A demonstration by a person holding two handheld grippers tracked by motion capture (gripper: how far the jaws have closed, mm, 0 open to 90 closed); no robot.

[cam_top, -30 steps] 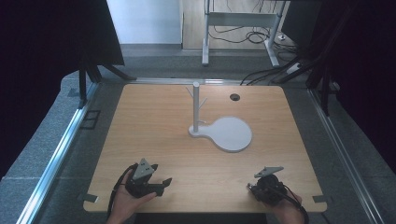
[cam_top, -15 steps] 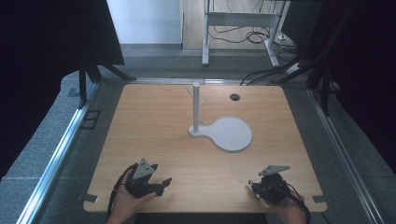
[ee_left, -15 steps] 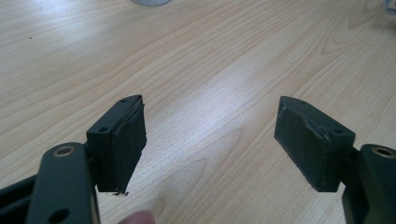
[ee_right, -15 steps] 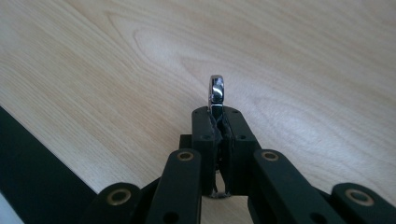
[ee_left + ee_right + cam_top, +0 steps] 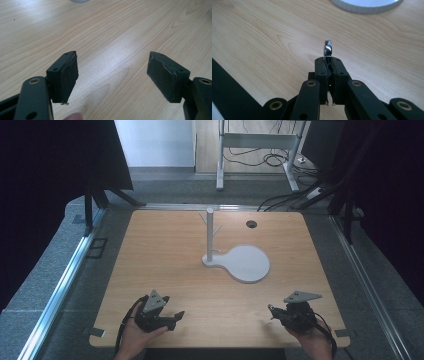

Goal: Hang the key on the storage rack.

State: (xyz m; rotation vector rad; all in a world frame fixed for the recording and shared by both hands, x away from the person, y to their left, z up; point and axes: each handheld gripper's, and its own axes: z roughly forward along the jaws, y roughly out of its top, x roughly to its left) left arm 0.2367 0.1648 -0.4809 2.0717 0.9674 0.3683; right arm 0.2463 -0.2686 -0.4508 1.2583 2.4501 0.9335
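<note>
A white stand with a branched upright post (image 5: pixel 210 235) and a round flat base (image 5: pixel 247 263) sits at the middle of the wooden table (image 5: pixel 165 255). My left gripper (image 5: pixel 176 316) rests near the front left edge, open, with bare wood between its pads (image 5: pixel 67 72). Near the front right edge, my right gripper (image 5: pixel 272 310) is shut on a small shiny metal piece (image 5: pixel 328 48), ring-like and seen edge-on, which sticks up from between the closed jaws. The base's rim (image 5: pixel 364 7) lies ahead of the right gripper (image 5: pixel 328 60).
A dark cable hole (image 5: pixel 251 224) sits at the back right of the table. Metal rails (image 5: pixel 60 285) run along both sides. The table's front edge (image 5: pixel 239 82) drops off close beside the right gripper. A desk frame and cables (image 5: pixel 260 150) stand behind.
My right gripper has shifted slightly to the right along the front edge, still holding the metal piece. The left gripper has stayed put.
</note>
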